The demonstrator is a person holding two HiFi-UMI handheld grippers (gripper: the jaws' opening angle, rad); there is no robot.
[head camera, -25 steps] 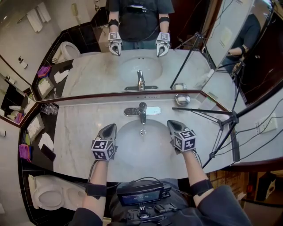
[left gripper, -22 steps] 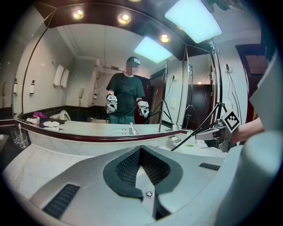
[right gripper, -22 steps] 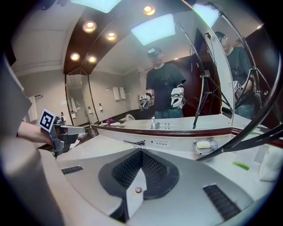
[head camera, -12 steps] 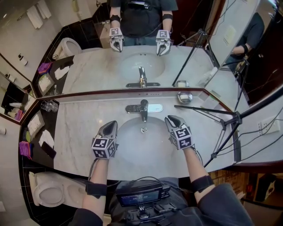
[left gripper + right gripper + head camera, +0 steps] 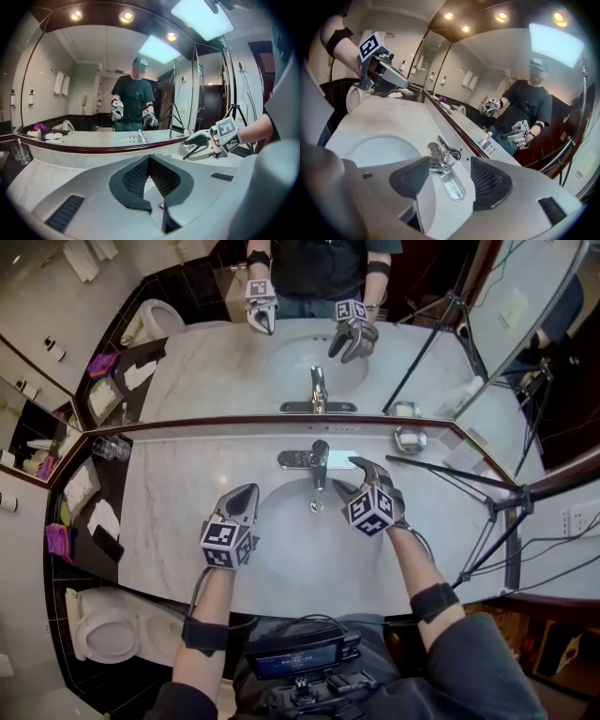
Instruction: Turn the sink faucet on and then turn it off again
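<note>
Faucet (image 5: 320, 463) sits just ahead of the right gripper (image 5: 350, 476), whose jaws have just been opening, nothing between them yet; they may slip off the smooth chrome; left gripper (image 5: 242, 501) has its jaws pressed together.

Left grey two-jaw claw (image 5: 247, 493) with marker cube, jaws pressed together, empty, aimed at the table's back edge, right grey claw (image 5: 347, 474) rolled sideways, jaws just opened wide, nothing gripped, left forearm (image 5: 211, 601) and right forearm (image 5: 412, 559) bare, black-banded
</note>
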